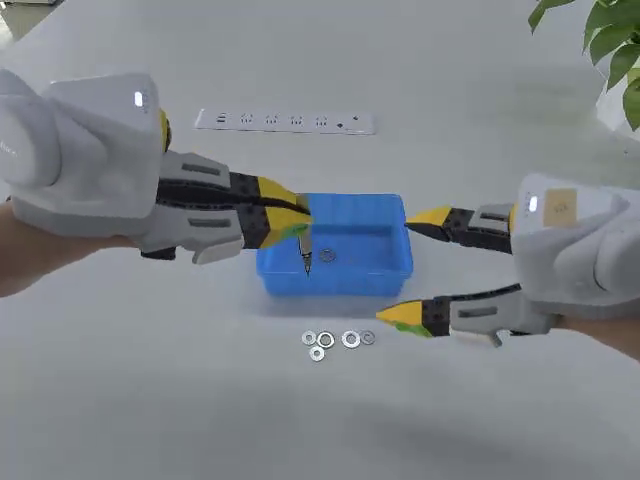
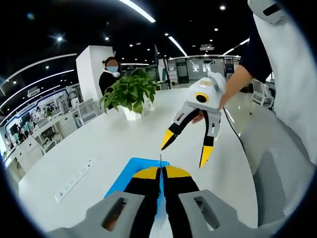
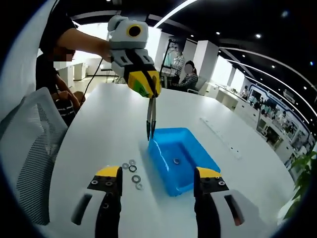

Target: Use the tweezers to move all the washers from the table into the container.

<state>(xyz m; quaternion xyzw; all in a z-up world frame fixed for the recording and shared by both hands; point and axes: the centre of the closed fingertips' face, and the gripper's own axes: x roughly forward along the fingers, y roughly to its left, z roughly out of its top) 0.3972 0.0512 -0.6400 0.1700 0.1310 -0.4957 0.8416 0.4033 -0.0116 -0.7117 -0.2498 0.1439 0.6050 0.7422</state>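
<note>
A blue container (image 1: pixel 380 265) sits mid-table with one washer (image 1: pixel 327 256) inside. My left gripper (image 1: pixel 300 225) is shut on slim metal tweezers (image 1: pixel 306 255) that point down over the container's left part. Several washers (image 1: pixel 335 342) lie on the white table just in front of it. My right gripper (image 1: pixel 397 266) stands open at the container's right end, holding nothing. In the right gripper view the tweezers (image 3: pixel 150 119) hang from the left gripper (image 3: pixel 143 84) above the container (image 3: pixel 193 153), with the loose washers (image 3: pixel 132 173) beside it. The left gripper view shows the right gripper (image 2: pixel 184 154) opposite.
A white power strip (image 1: pixel 285 122) lies behind the container. A potted plant (image 1: pixel 600 40) stands at the far right corner. A mesh chair (image 3: pixel 29 158) is beside the table, and people stand further back in the room.
</note>
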